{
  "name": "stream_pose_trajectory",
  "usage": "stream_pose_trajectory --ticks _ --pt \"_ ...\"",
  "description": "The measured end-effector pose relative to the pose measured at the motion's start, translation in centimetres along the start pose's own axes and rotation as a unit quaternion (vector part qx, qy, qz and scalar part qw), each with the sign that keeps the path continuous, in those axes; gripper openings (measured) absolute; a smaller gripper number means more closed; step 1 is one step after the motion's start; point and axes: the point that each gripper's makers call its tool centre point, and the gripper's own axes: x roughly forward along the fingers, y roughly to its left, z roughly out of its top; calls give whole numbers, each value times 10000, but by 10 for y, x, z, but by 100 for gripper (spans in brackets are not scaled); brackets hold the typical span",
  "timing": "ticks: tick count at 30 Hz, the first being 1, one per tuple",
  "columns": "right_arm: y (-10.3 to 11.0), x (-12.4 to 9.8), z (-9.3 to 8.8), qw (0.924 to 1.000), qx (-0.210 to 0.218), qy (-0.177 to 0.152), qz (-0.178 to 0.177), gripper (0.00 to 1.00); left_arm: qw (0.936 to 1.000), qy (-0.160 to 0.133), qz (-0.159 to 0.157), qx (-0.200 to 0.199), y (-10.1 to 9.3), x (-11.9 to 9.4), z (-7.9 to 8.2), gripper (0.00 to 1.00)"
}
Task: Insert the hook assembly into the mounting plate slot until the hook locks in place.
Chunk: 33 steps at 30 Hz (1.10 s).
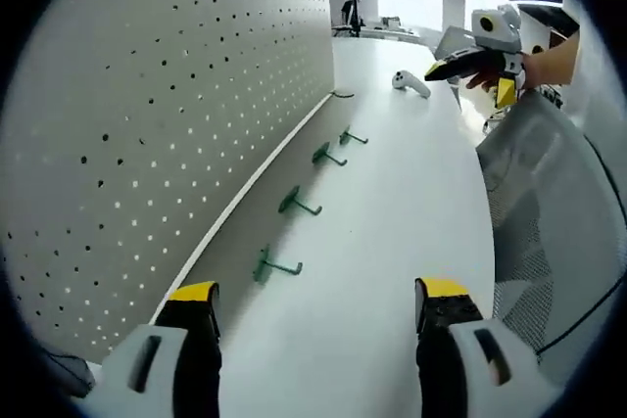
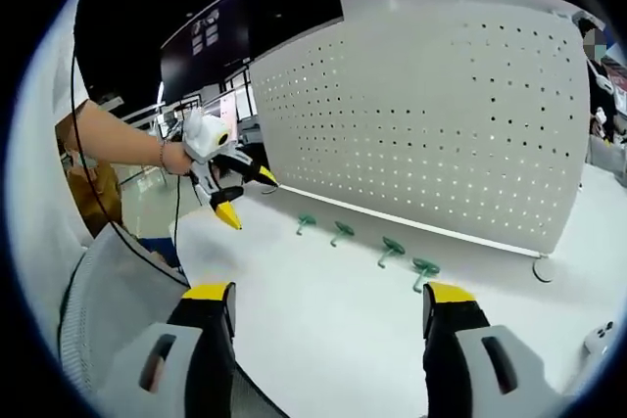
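Note:
Several green hooks lie in a row on the white table along the foot of the upright white pegboard; the nearest hook is just ahead of my left gripper. That gripper is open, with nothing between its yellow-tipped jaws. In the right gripper view the same row of hooks lies below the pegboard. My right gripper is open and empty, hovering short of them. Each gripper also shows in the other's view, hand-held and open above the table: the right gripper and the left gripper.
A white controller lies far down the table and appears again near my right jaw. A grey mesh chair stands at the table's edge, also visible as the chair. The pegboard's round foot rests on the table.

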Motion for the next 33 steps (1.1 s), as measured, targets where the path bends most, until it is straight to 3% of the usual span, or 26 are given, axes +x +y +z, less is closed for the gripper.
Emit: stream_pose_trajectory --ticks 3,18,33 --pt "0 0 0 10000 -28 14 3 76 9996 165 -51 239 1 5 -5 85" --pt "3 -2 -6 9999 -54 105 49 76 9970 475 -277 548 12 23 -11 86" --pt "3 -5 -12 9999 -29 163 -7 76 9903 790 -645 945 19 48 -17 86"
